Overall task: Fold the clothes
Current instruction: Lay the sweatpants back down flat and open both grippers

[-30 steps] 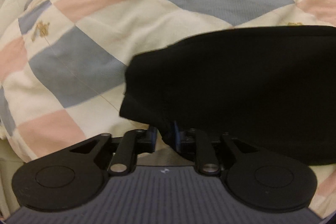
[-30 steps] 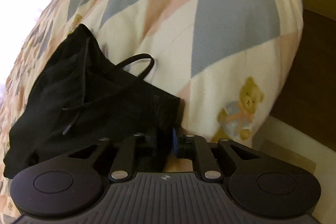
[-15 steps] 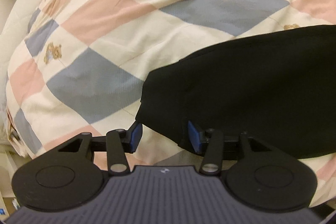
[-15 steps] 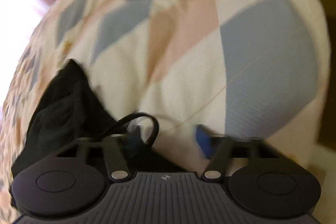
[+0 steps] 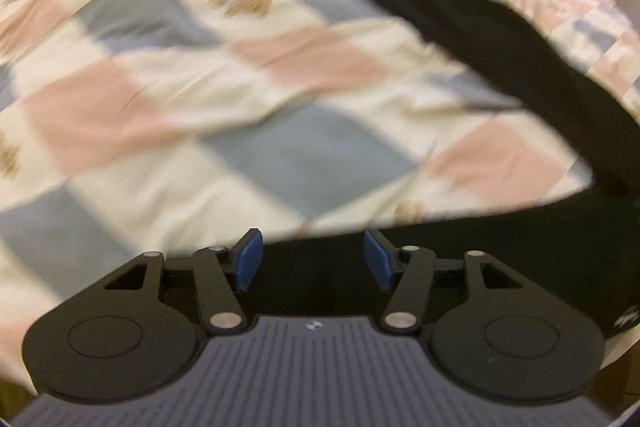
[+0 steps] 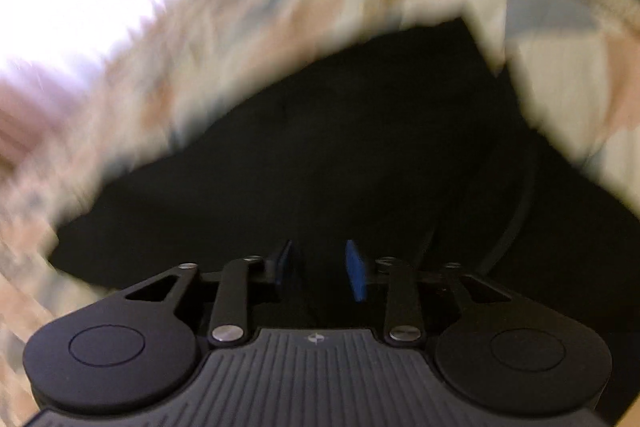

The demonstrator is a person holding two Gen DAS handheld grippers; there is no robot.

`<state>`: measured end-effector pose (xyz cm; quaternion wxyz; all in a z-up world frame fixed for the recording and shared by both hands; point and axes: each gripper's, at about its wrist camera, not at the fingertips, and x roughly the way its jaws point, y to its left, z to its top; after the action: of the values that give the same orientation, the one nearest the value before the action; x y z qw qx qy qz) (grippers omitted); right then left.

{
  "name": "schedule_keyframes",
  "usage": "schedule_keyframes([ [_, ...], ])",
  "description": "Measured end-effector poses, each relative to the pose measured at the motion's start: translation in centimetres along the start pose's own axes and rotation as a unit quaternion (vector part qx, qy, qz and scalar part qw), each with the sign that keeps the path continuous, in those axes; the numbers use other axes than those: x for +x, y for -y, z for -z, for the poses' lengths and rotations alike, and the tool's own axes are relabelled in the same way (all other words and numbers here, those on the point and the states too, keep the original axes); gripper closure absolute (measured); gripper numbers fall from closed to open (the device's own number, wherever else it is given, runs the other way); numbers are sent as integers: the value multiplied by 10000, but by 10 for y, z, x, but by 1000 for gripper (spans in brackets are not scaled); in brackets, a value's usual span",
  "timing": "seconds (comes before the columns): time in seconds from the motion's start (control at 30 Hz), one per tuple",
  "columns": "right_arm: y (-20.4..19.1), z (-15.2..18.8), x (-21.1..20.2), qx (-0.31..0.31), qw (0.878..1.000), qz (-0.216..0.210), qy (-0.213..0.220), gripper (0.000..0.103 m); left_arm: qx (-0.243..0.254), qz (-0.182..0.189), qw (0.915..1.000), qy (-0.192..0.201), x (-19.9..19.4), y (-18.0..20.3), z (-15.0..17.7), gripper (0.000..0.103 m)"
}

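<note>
Broadly, findings ran as follows.
Bed cover: a patchwork quilt (image 5: pixel 304 163) in pink, blue and cream squares, rumpled, served as the work surface.
Garment: a black garment (image 5: pixel 480 35) lay on the quilt; one long limb stretched away to the far side, while the main body sat directly under both tools. The right wrist view was heavily blurred, yet showed the same dark mass (image 6: pixel 320 155) with a thin cord looping at its right.
Handling, judged: soft, light and limp; it would sag and bunch, so hems or corners seemed the soundest places to take hold, pinched through both layers.
Left gripper (image 5: pixel 312 259): jaws were opening, blue pads apart, cloth beneath but not pinched.
Right gripper (image 6: pixel 320 267): jaws were opening at a narrower gap above the fabric; nothing appeared clamped.
</note>
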<state>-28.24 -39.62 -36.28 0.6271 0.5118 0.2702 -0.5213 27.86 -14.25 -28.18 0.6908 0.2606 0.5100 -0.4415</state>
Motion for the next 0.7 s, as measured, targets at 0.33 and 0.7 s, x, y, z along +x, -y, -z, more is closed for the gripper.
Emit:
schedule_keyframes([
  [0.33, -43, 56, -46, -37, 9975, 687, 154, 31, -1864, 1677, 9655, 703, 123, -18, -159, 39],
  [0.7, -84, 81, -9, 200, 9948, 949, -310, 29, -2650, 1324, 9474, 1210, 254, -28, -268, 45],
])
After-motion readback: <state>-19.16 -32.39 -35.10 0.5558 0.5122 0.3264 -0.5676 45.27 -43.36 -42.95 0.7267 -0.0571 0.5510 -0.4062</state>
